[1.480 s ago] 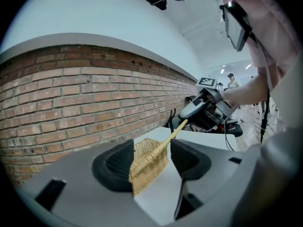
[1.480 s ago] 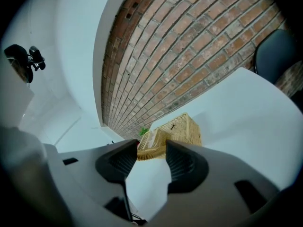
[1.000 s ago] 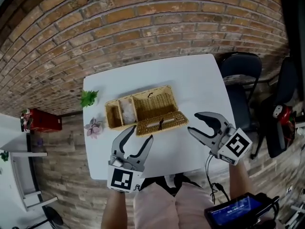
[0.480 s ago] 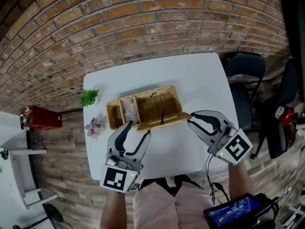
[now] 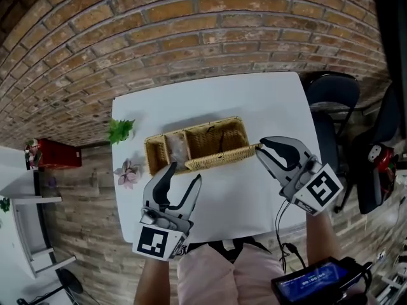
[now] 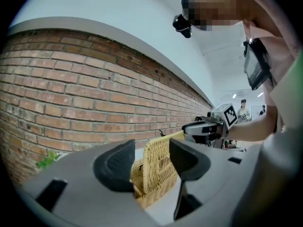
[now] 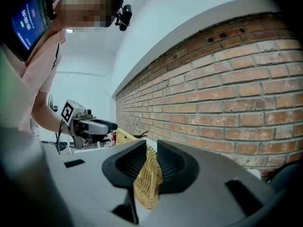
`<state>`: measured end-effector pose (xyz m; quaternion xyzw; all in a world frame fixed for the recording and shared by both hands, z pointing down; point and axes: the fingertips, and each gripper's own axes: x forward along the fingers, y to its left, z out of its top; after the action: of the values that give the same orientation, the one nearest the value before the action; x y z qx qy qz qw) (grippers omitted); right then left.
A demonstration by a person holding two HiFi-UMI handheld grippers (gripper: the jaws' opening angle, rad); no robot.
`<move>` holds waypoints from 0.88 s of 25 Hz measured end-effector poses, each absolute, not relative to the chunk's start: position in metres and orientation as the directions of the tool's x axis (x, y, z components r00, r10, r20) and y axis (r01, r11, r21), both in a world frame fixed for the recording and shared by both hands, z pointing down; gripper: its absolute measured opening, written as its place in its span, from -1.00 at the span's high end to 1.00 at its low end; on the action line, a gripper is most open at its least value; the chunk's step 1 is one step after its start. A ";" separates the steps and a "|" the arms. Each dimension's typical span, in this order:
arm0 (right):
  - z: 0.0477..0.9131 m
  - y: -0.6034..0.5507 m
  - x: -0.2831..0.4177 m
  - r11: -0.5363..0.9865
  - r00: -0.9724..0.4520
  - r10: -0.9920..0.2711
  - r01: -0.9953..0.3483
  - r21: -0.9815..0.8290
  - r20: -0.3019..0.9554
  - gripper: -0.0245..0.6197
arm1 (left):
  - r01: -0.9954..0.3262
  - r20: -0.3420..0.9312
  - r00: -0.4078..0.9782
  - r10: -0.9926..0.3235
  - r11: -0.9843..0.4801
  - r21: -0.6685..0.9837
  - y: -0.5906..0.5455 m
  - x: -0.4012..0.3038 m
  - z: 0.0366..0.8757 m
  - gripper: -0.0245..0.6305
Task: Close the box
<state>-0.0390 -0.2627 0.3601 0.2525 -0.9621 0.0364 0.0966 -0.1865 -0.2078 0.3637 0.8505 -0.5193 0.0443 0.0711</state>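
A wicker box [image 5: 164,152] stands on the white table [image 5: 267,100], with something pale in its left compartment. Its lid [image 5: 219,156] is tilted up along the front edge. My right gripper [image 5: 260,147] is shut on the lid's right end; in the right gripper view the wicker lid [image 7: 147,183] sits pinched between the pads of the right gripper [image 7: 147,167]. My left gripper [image 5: 184,173] is open just in front of the box's left half. In the left gripper view the lid [image 6: 158,169] shows beyond the open left gripper [image 6: 150,160], untouched.
A small green plant [image 5: 119,131] and a pink flower [image 5: 128,172] lie at the table's left edge. A black chair [image 5: 331,100] stands to the right of the table. A red object [image 5: 54,154] sits on the floor at far left.
The right gripper closed on the lid's right end and lifted it from lying flat in front of the box to tilted up. The left gripper barely moved.
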 end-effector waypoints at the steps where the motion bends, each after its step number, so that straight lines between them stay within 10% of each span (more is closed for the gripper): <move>1: 0.362 -0.267 -0.039 0.869 -0.851 -0.481 -0.495 -0.017 0.212 0.70 | -0.890 0.147 0.456 -0.878 -0.449 0.082 -0.209 -0.188 0.364 0.21; 22: 0.405 -0.336 -0.056 0.850 -0.832 -0.472 -0.517 -0.101 0.292 0.71 | -0.894 0.146 0.433 -0.889 -0.404 0.195 -0.235 -0.212 0.378 0.21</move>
<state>-0.0561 -0.3361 0.4053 0.2594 -0.9530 0.0879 0.1294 -0.2116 -0.2352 0.3782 0.8377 -0.5322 0.0092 0.1222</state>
